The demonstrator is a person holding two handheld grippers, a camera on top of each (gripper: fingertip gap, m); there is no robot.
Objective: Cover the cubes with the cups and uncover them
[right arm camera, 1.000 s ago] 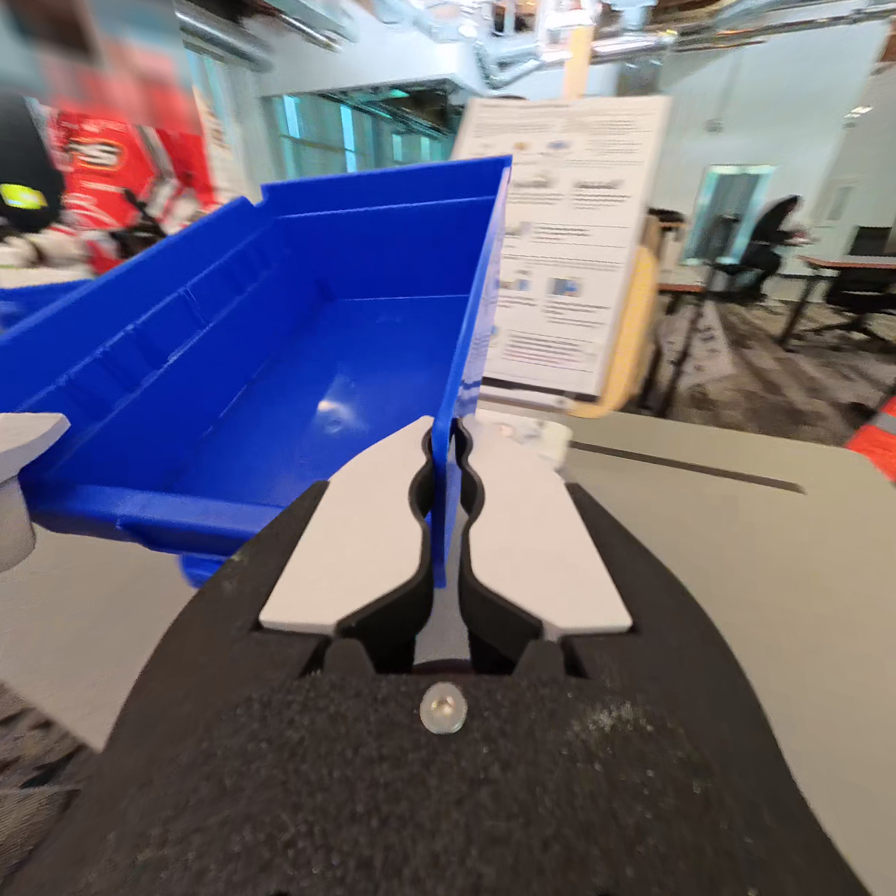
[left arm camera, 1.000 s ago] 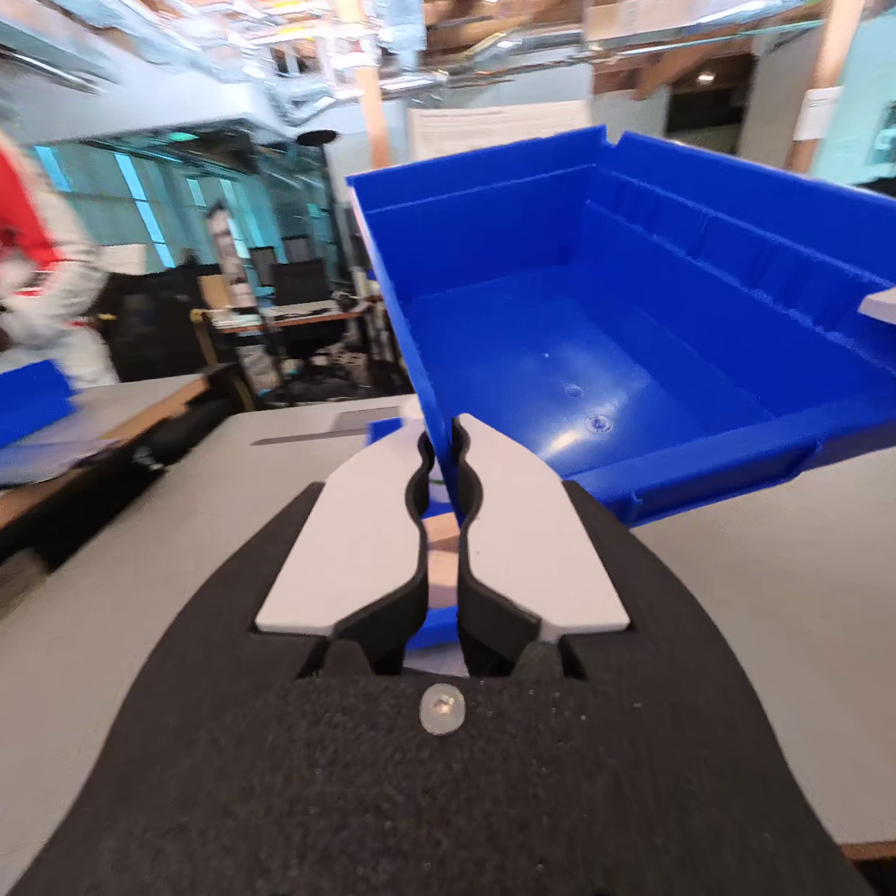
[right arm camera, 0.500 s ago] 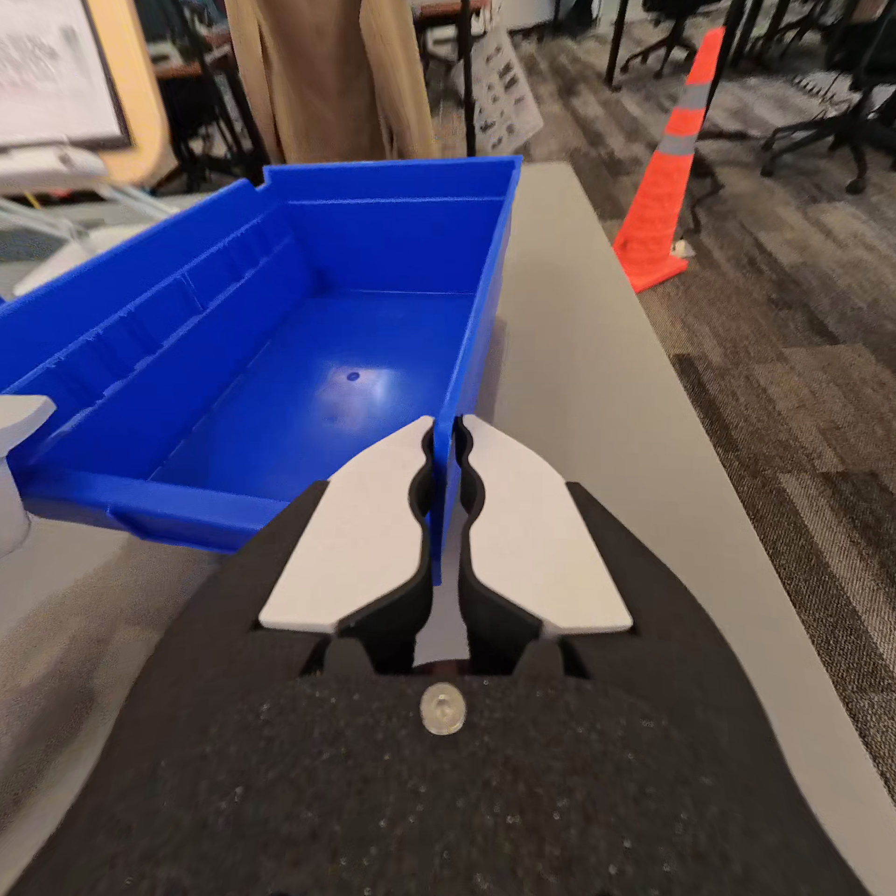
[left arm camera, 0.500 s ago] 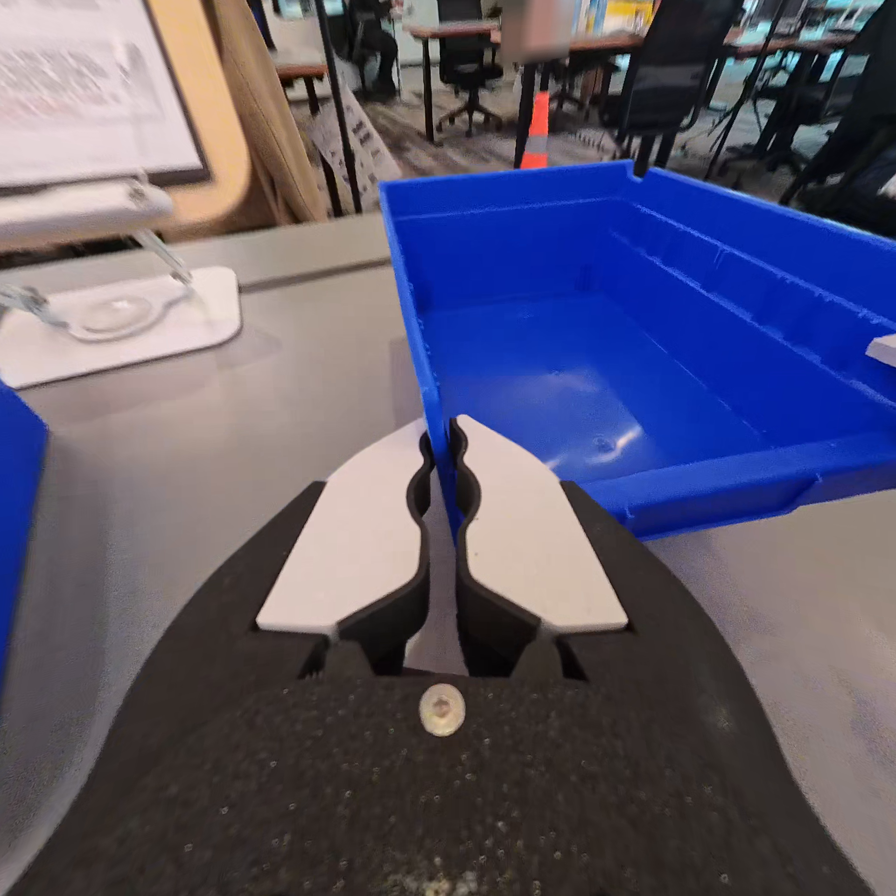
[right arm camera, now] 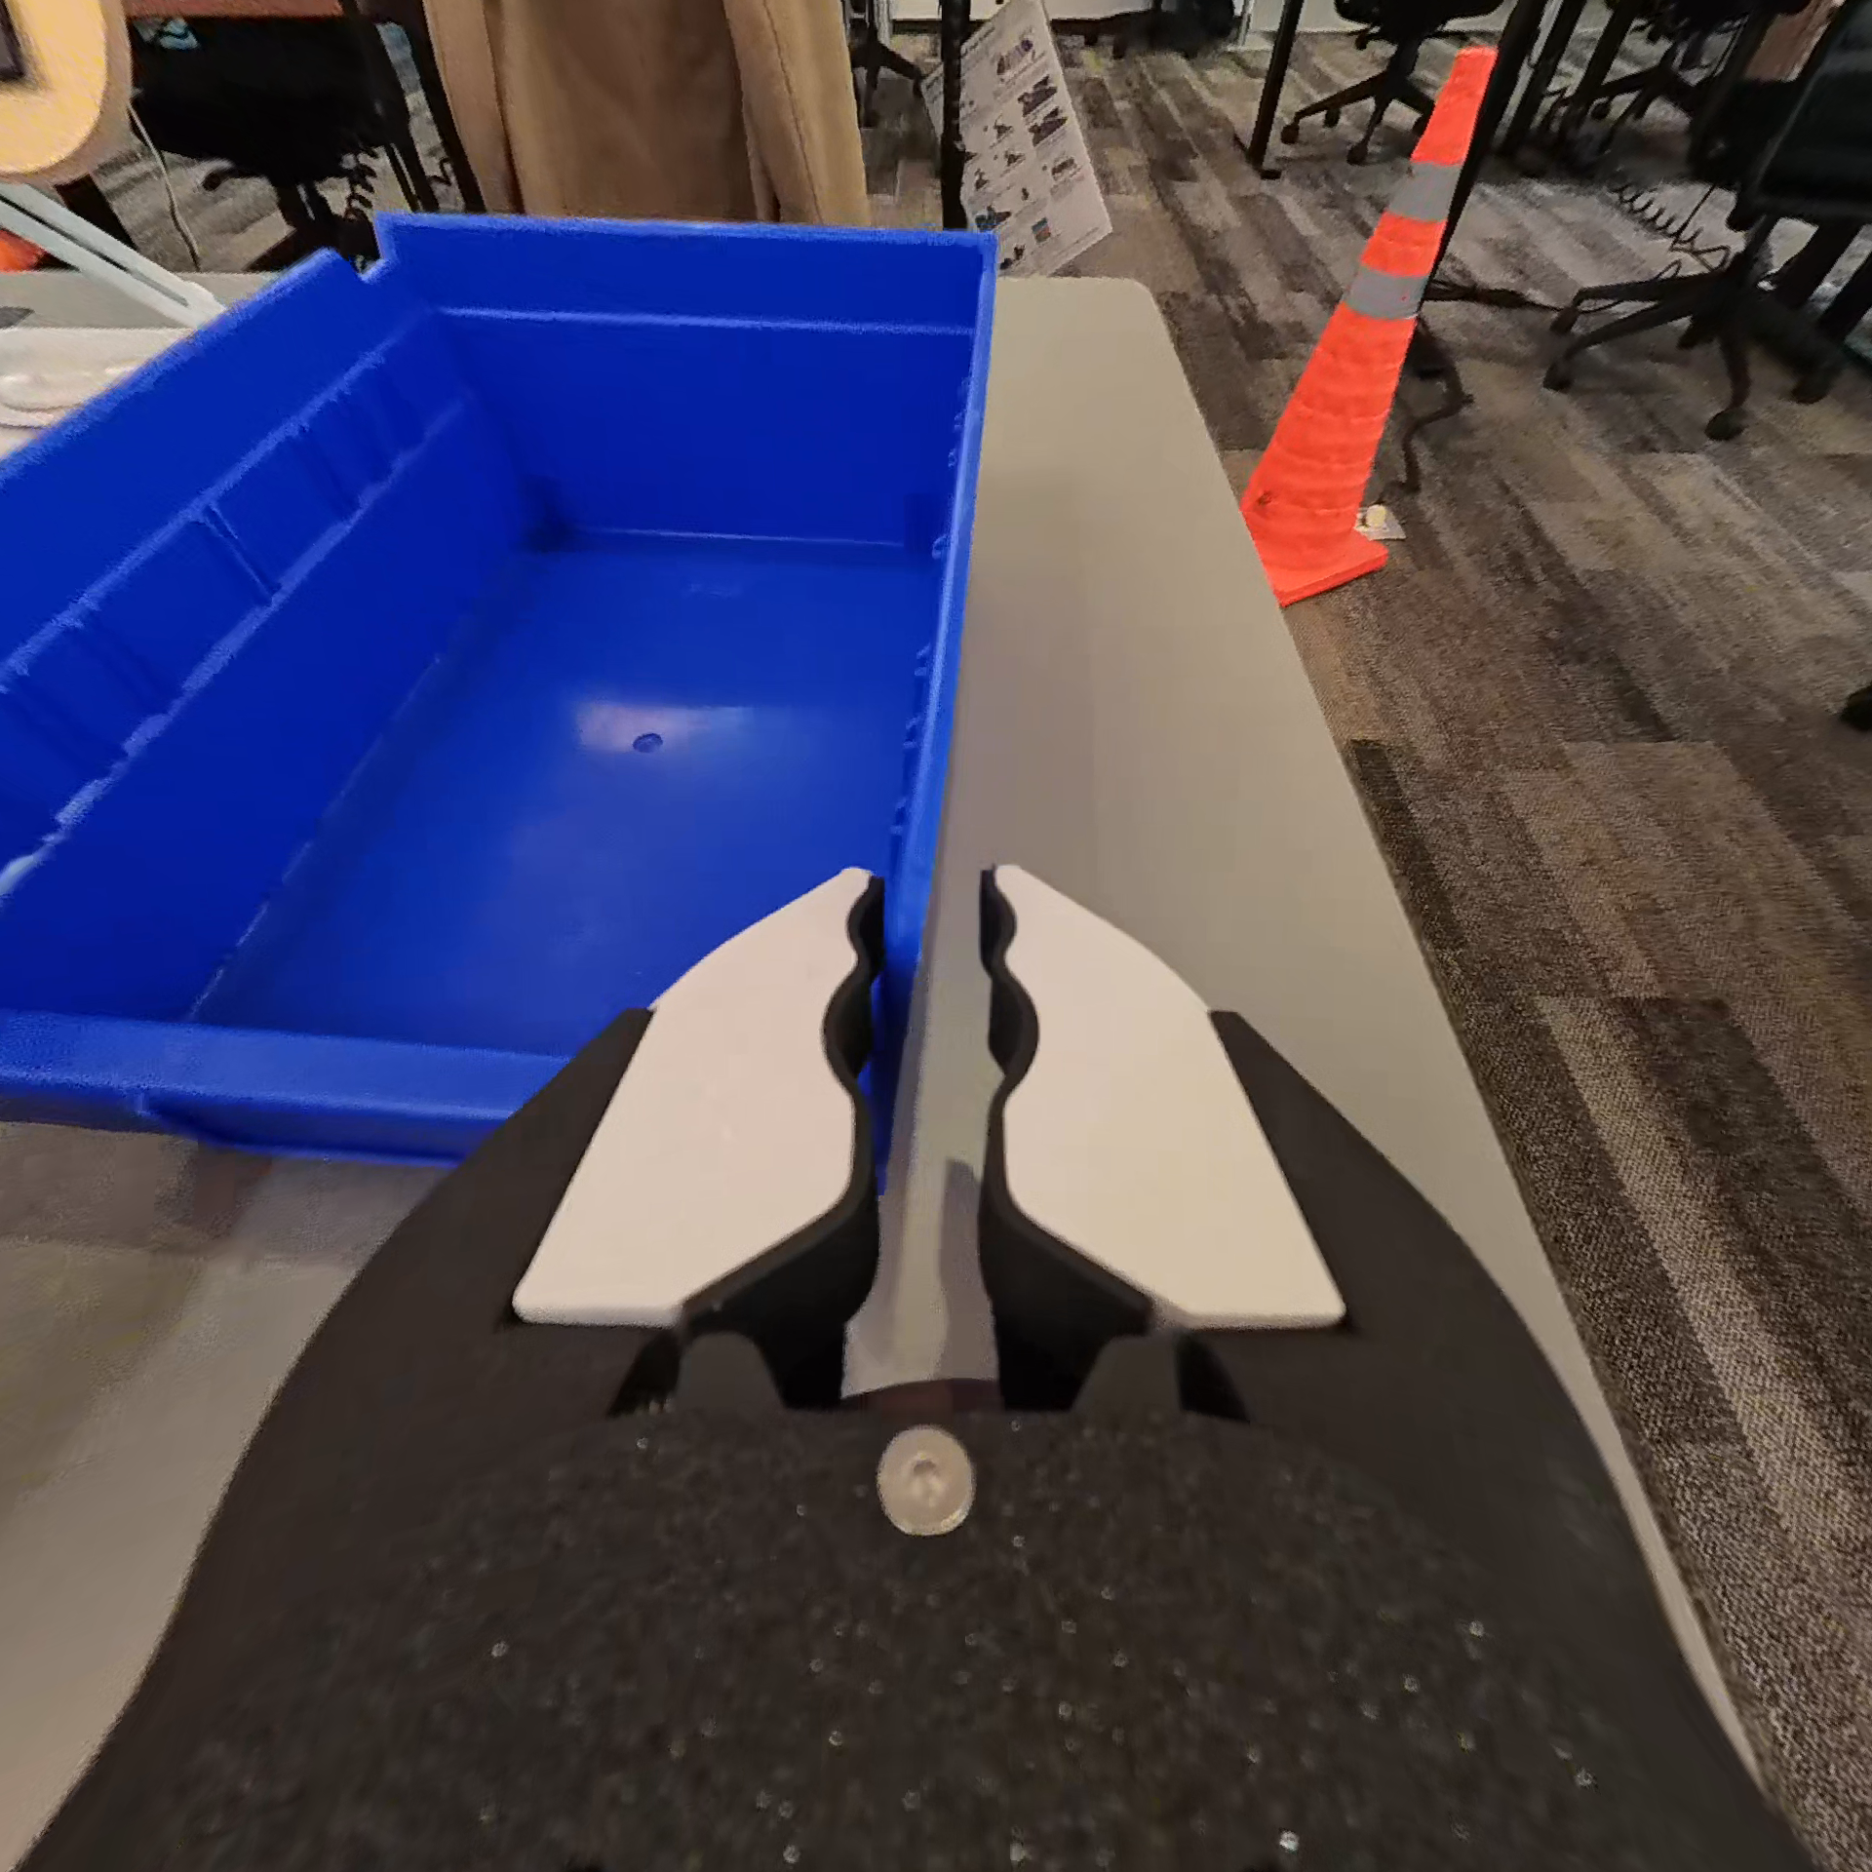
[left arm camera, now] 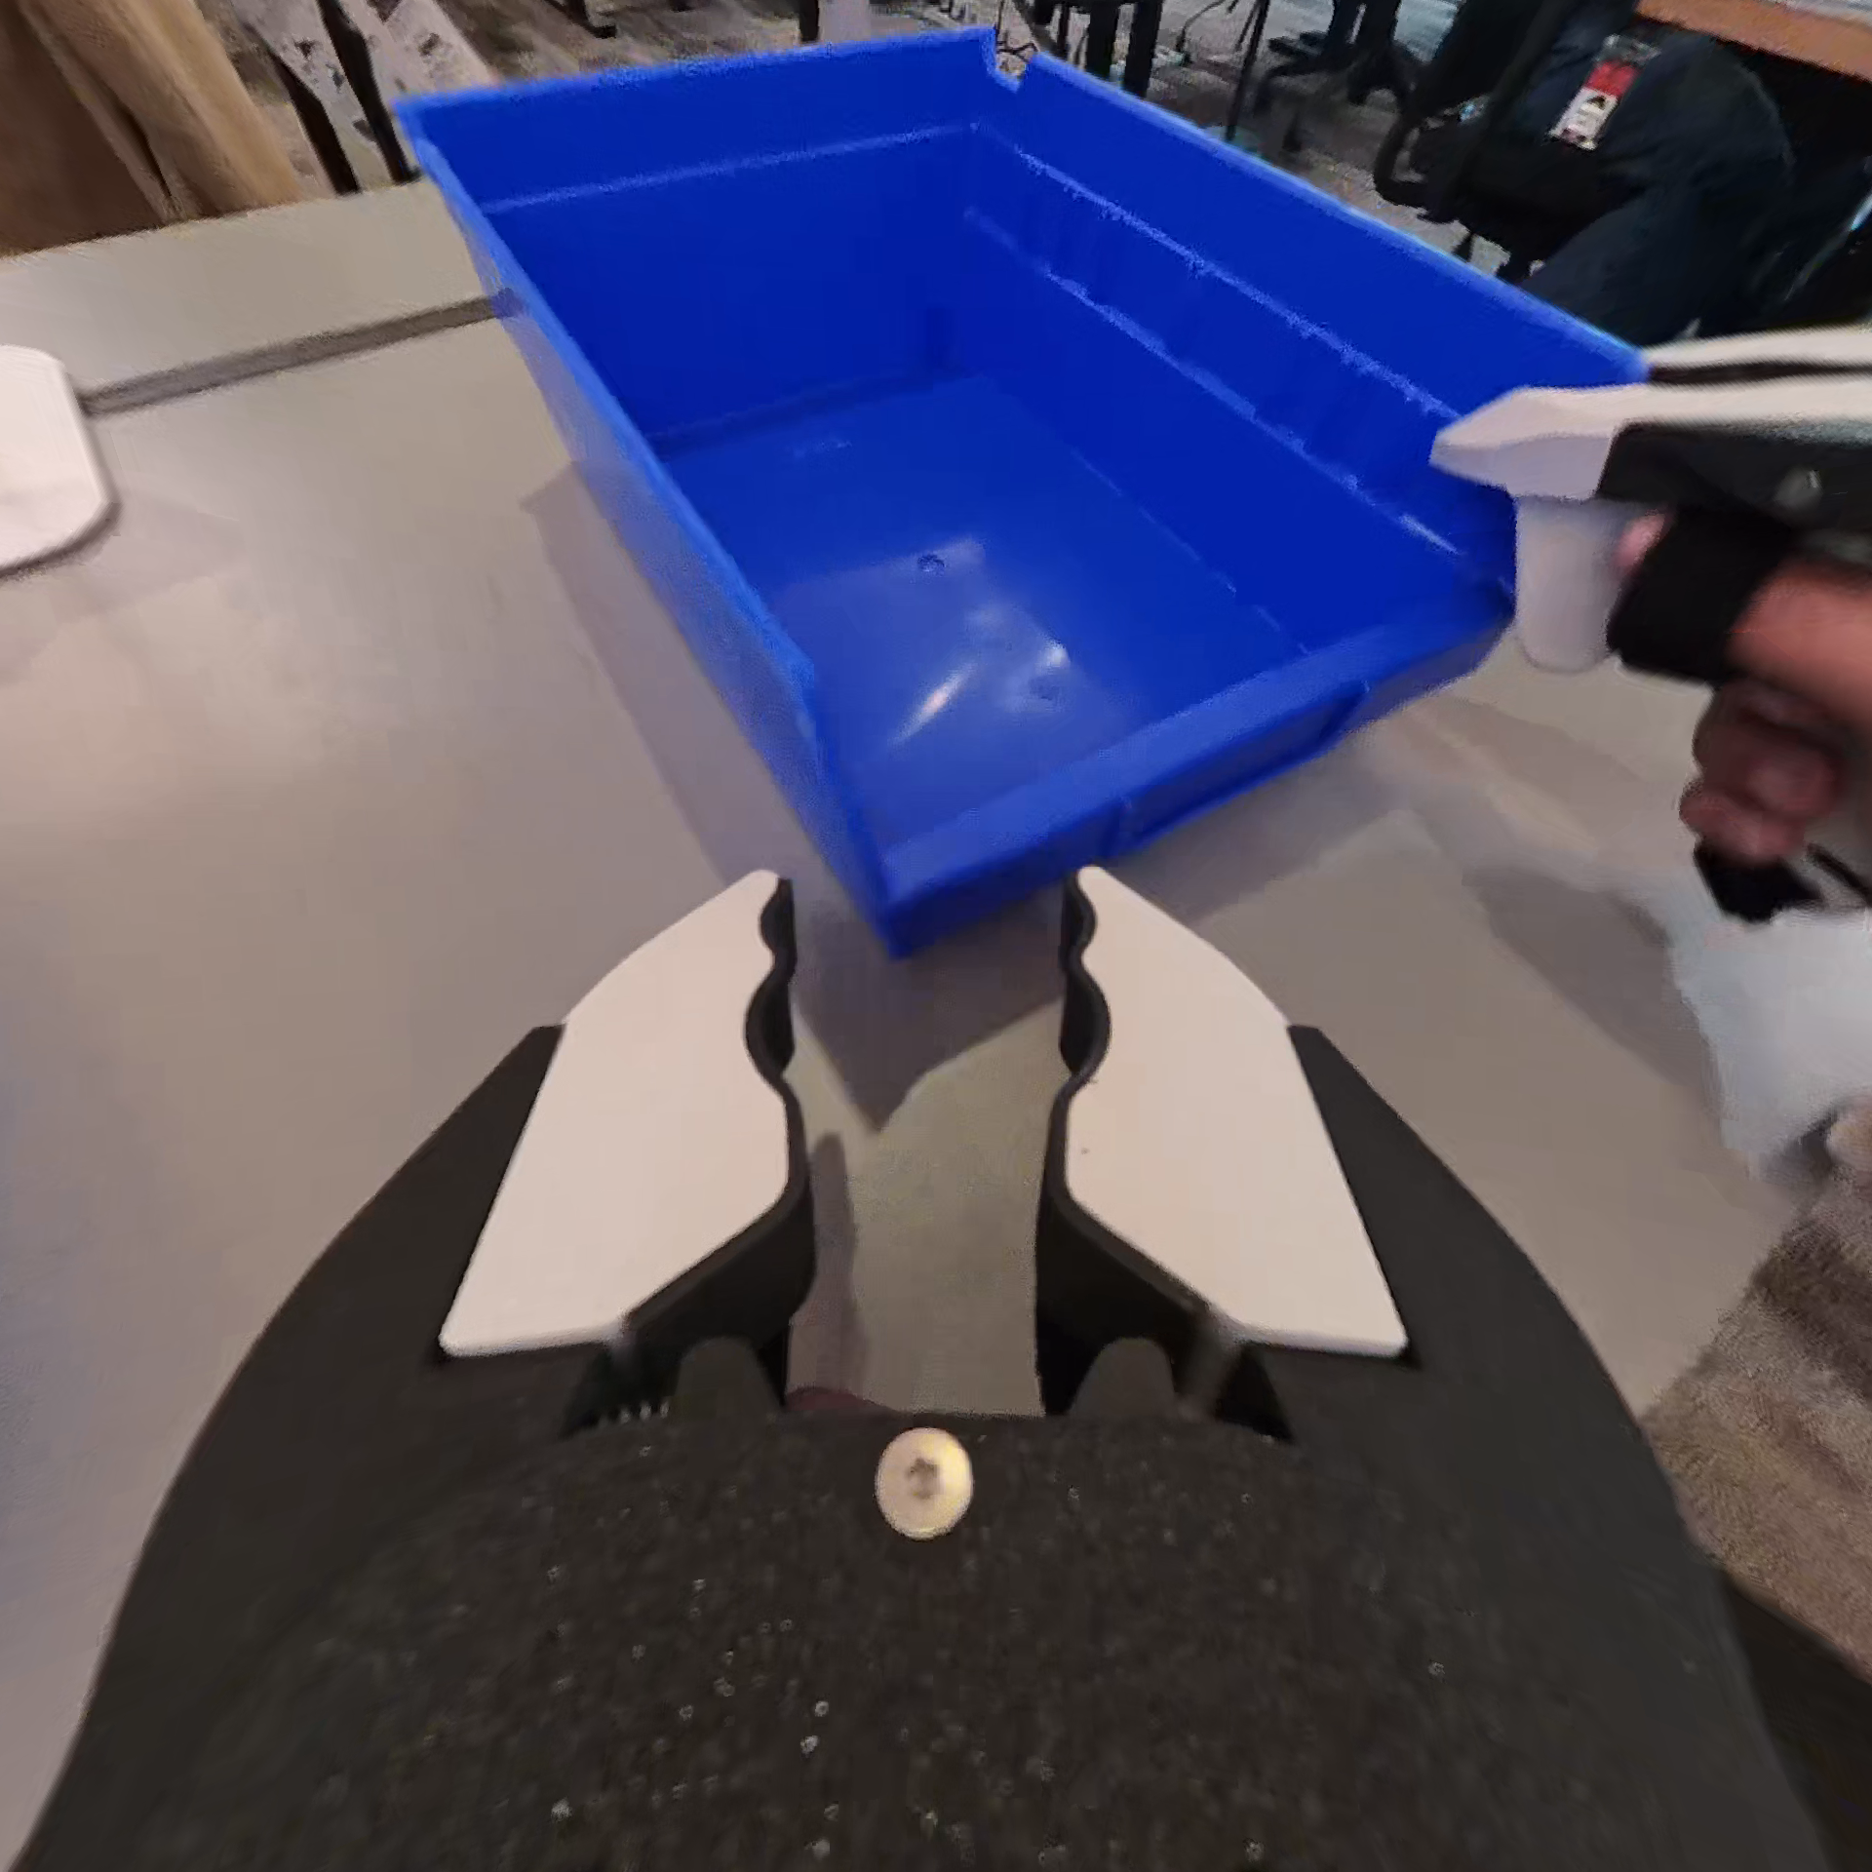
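No cups or cubes are in view. An empty blue bin (left arm camera: 709, 253) stands on the grey table (left arm camera: 304, 810). My left gripper (left arm camera: 927, 891) is open and empty, just short of the bin's near corner and not touching it. My right gripper (right arm camera: 932, 879) is slightly open, with its fingers on either side of the right side wall of the bin (right arm camera: 709, 405), not clamping it. The right gripper also shows in the left wrist view (left arm camera: 1499, 461), held by a hand at the bin's right rim.
The table's right edge (right arm camera: 1266, 608) runs close beside the bin, with carpet floor beyond it. An orange traffic cone (right arm camera: 1357, 385) stands on the floor. A white object (left arm camera: 41, 456) lies at the table's far left. Office chairs and a hanging coat (right arm camera: 628, 101) are behind.
The bin, held tilted in the air by both shut grippers, came down flat onto the table. Both grippers have opened off its walls, and the left has pulled back from it.
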